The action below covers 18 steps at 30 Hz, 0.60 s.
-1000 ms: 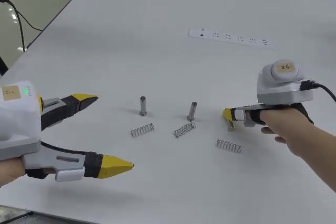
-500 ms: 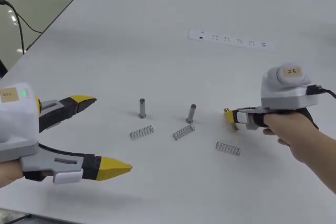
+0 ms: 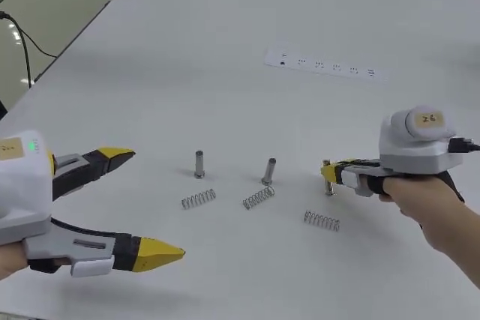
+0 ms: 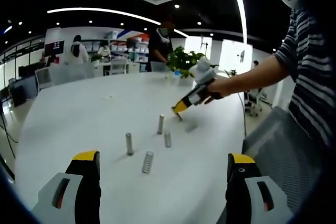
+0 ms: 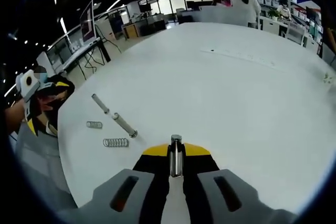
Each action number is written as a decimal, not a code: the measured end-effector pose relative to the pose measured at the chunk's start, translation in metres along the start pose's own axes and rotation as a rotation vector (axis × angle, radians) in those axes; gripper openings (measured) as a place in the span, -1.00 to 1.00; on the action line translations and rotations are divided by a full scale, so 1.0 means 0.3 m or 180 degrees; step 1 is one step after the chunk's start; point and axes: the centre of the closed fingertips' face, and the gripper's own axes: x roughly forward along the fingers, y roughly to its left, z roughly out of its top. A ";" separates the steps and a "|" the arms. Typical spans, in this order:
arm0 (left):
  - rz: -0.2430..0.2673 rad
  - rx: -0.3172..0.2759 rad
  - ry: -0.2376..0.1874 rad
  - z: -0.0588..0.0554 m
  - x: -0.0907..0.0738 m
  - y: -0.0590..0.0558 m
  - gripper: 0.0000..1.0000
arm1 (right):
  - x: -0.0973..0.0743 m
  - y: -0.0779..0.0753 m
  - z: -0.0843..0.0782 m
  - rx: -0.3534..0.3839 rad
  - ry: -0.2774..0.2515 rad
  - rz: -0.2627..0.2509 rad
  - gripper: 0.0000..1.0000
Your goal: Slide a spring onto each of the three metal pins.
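Progress approx 0 of 3: no spring sits on any pin yet. Landmark = mid pin [image 3: 268,171], upright and bare on the counter [image 3: 225,50]. Left pin [image 3: 199,164] stands to the left of it, also upright and bare. Third pin [image 3: 328,178] is to the right of mid pin, gripped at its upper part by the right hand-held gripper [image 3: 328,171], jaws pressed onto it. The right gripper view shows the pin clamped btwn the yellow tips. The pin hangs roughly vertical; can't tell if its foot touches the counter. All 3 springs lie loose and flat. Mid spring [image 3: 258,198] is just in front of mid pin, near its base. Left spring [image 3: 198,199] is front-left of mid pin, just in front of left pin. Right spring [image 3: 322,220] is front-right of mid pin, near the held pin. Left hand-held gripper [image 3: 146,204] is well left of mid pin and nearer the person, jaws spread wide w/ nothing btwn them. Power strip [image 3: 326,67] lies well behind mid pin, not a task item. Judgement: this looks like the first pairing, prob held pin w/ right spring, and all 3 threadings are left to do.
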 end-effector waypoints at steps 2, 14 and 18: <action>0.0006 0.0000 -0.0010 0.005 -0.001 0.002 0.96 | -0.005 0.000 0.002 -0.0049 -0.0014 -0.0012 -0.90; 0.0008 0.0009 -0.0006 0.005 -0.001 -0.005 0.96 | -0.024 0.008 0.001 -0.0074 -0.0083 -0.0015 -0.90; 0.0017 0.0000 -0.0018 0.008 -0.004 0.000 0.96 | -0.028 0.009 0.001 -0.0083 -0.0102 -0.0011 -0.90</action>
